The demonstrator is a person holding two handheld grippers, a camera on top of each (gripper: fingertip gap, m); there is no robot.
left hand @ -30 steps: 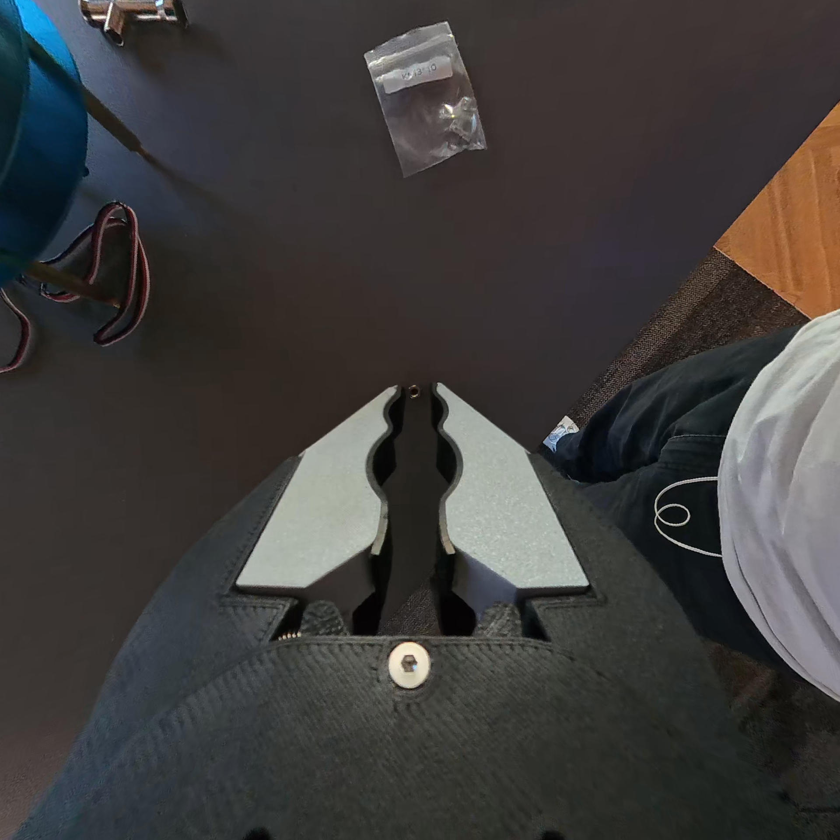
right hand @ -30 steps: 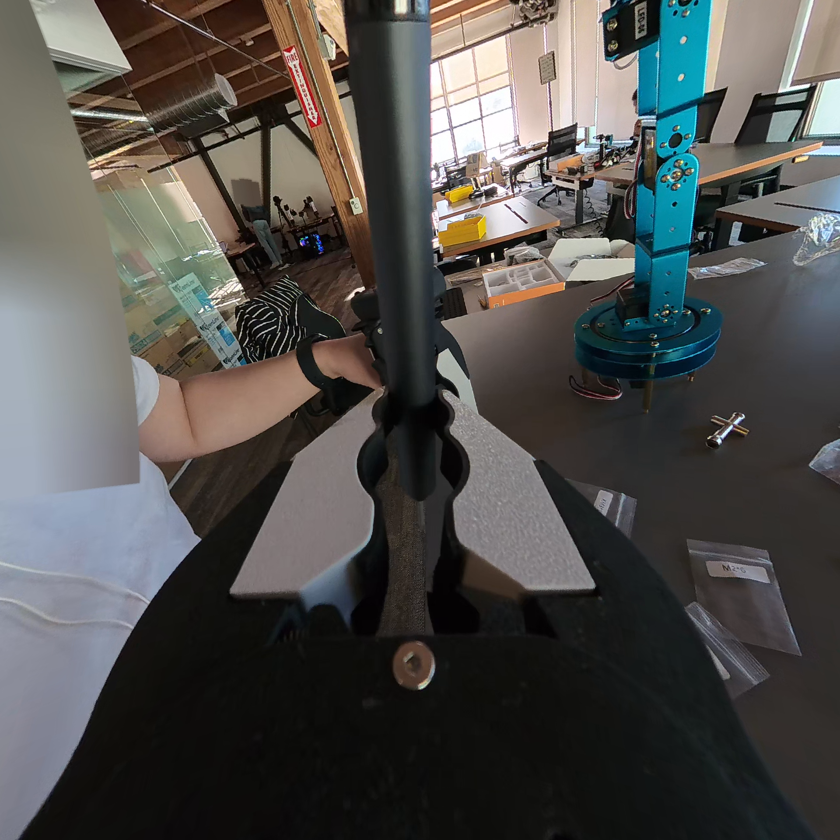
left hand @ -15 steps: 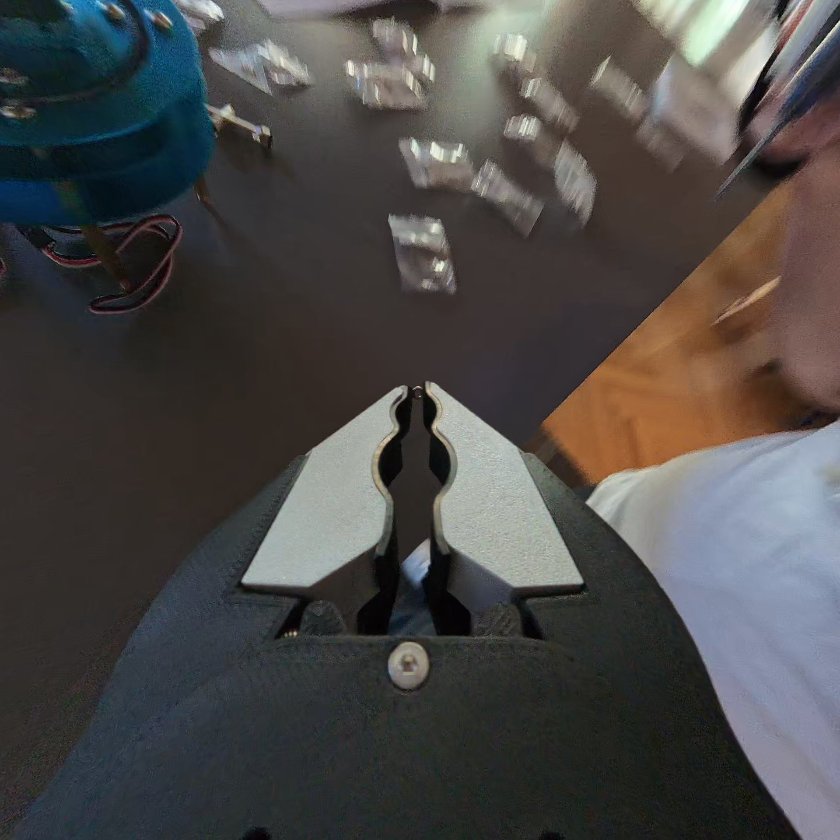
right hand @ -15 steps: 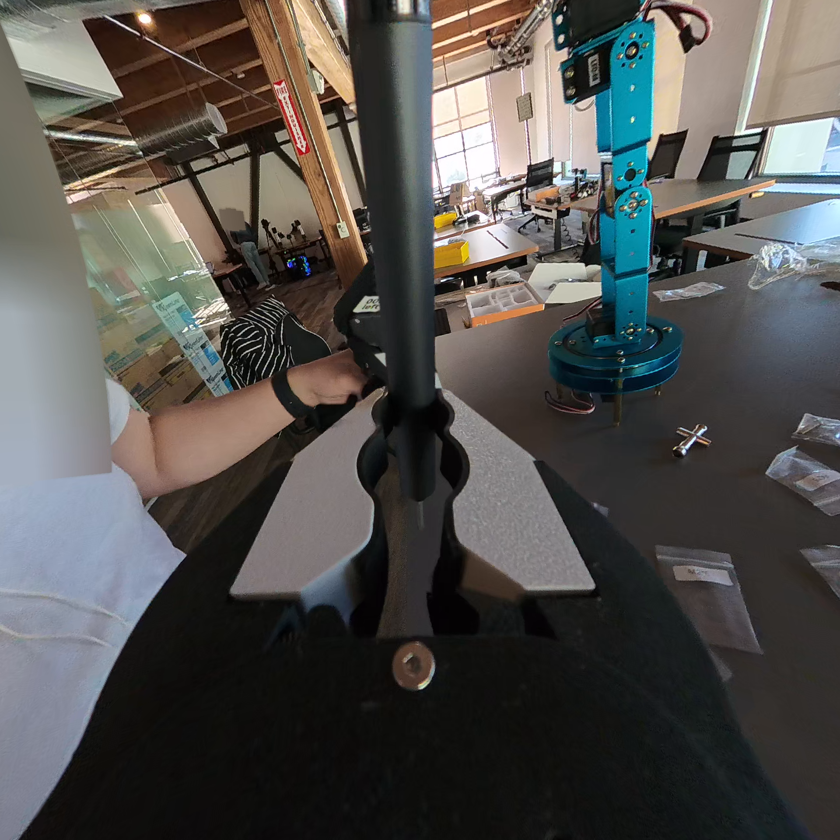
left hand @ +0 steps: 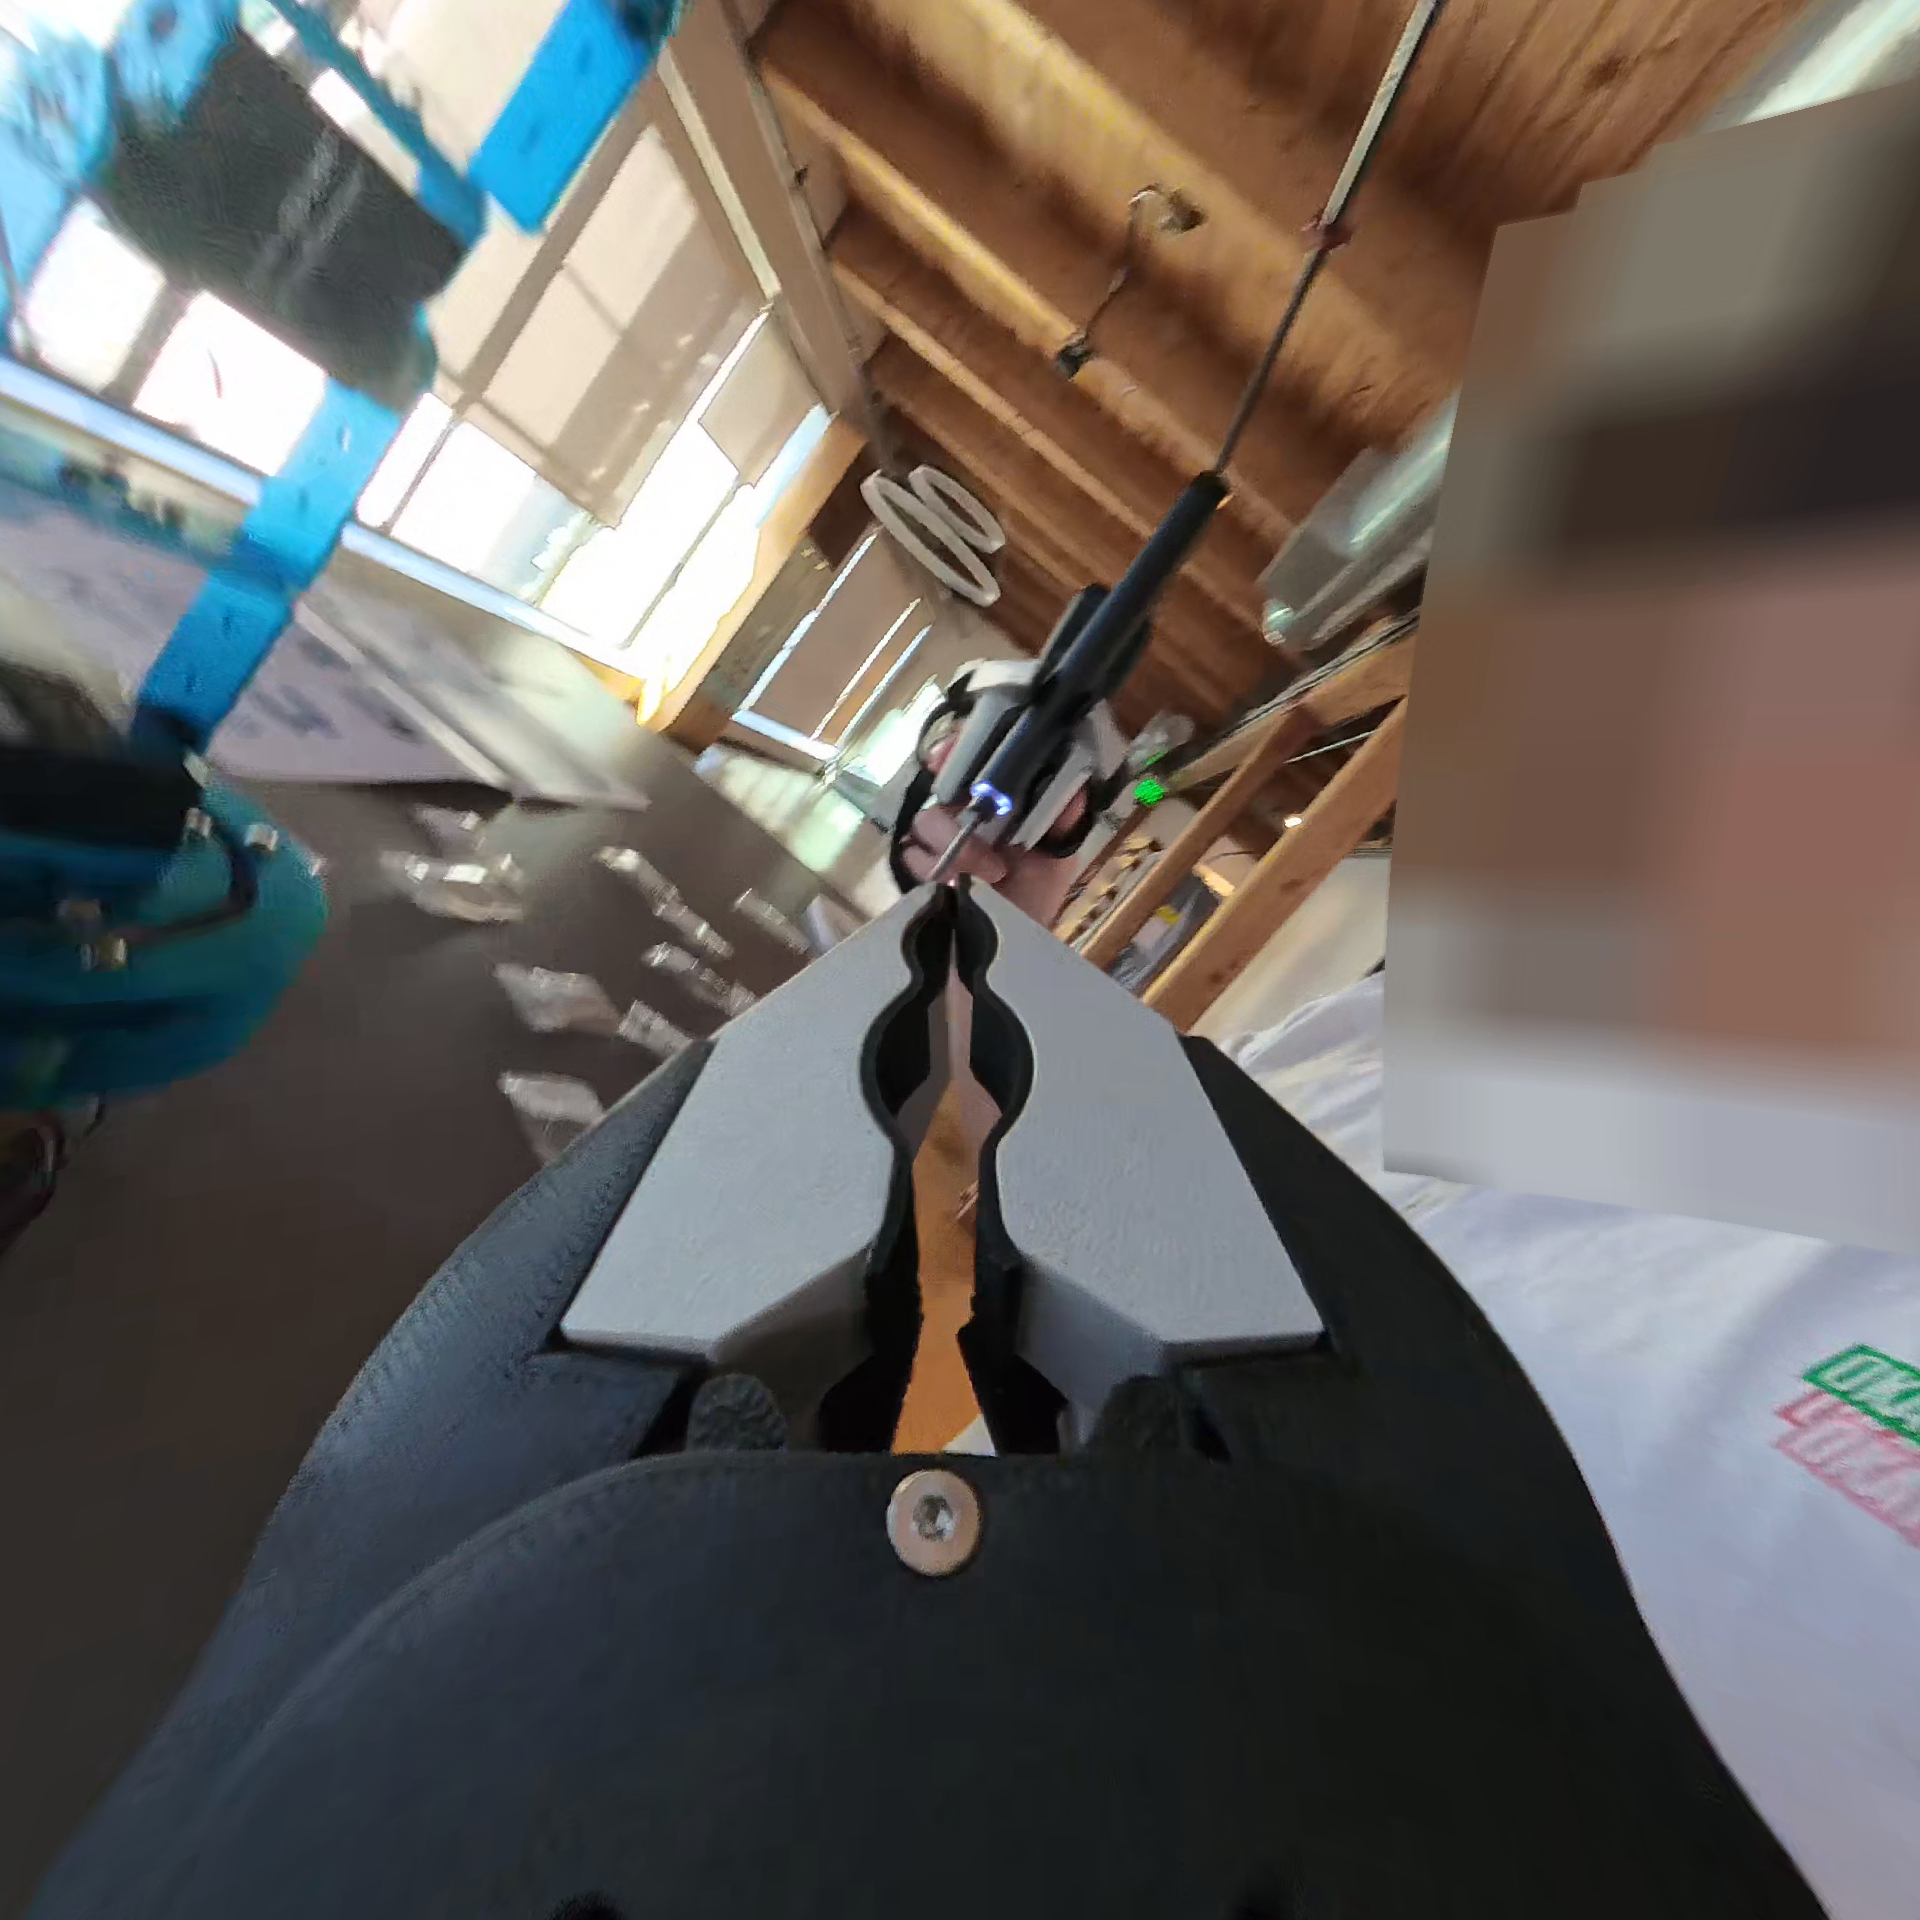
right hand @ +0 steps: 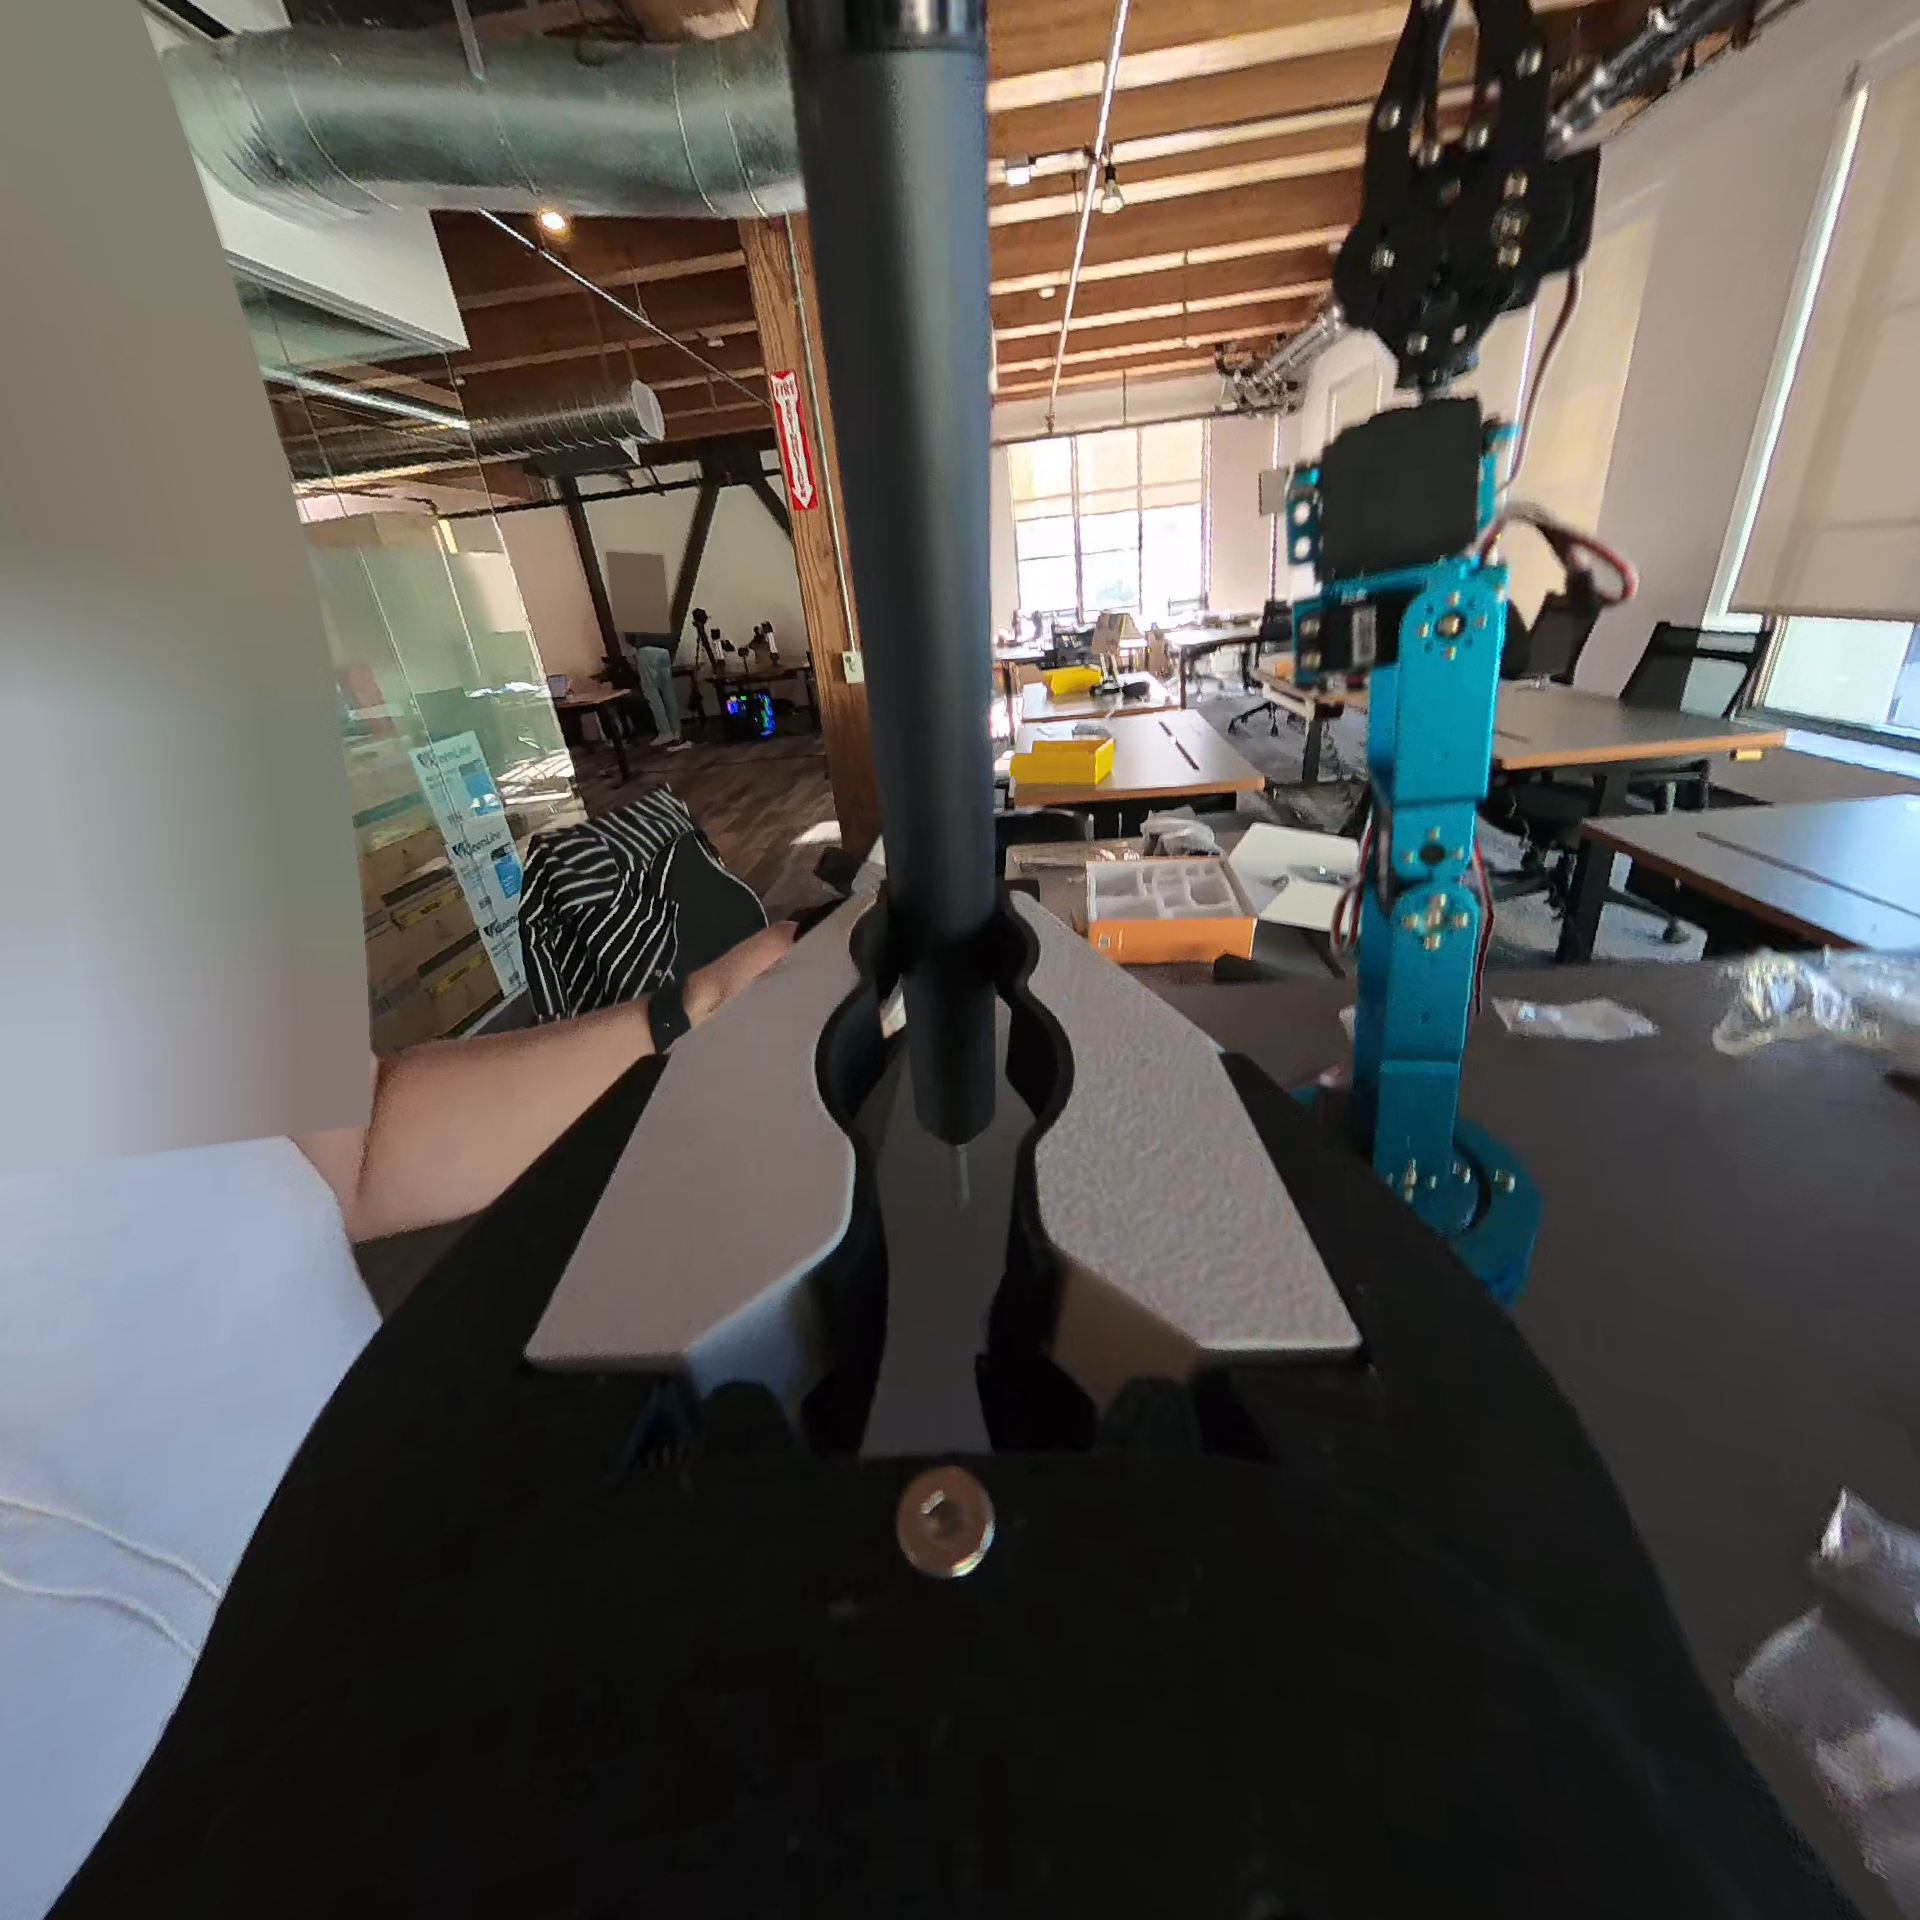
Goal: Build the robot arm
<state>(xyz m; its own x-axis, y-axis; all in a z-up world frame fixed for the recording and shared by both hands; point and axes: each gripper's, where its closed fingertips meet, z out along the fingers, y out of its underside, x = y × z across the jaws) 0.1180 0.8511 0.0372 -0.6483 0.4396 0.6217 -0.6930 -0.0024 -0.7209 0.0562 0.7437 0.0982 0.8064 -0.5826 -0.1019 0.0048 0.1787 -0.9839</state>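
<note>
Between right gripper [right hand: 940, 914] jaws, smooth cylindrical dark screwdriver [right hand: 899, 520], clamped upright

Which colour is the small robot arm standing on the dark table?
Bright blue robot arm, with black parts on top; the right wrist view shows it best.

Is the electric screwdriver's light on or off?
On: the electric screwdriver in the right tongs shows a glowing blue ring near its bit.

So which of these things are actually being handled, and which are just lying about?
In hand: screwdriver, clamped in the right gripper; left gripper, shut, tips close to the screwdriver's bit.
Lying about: blue arm, bags, orange box.
</note>
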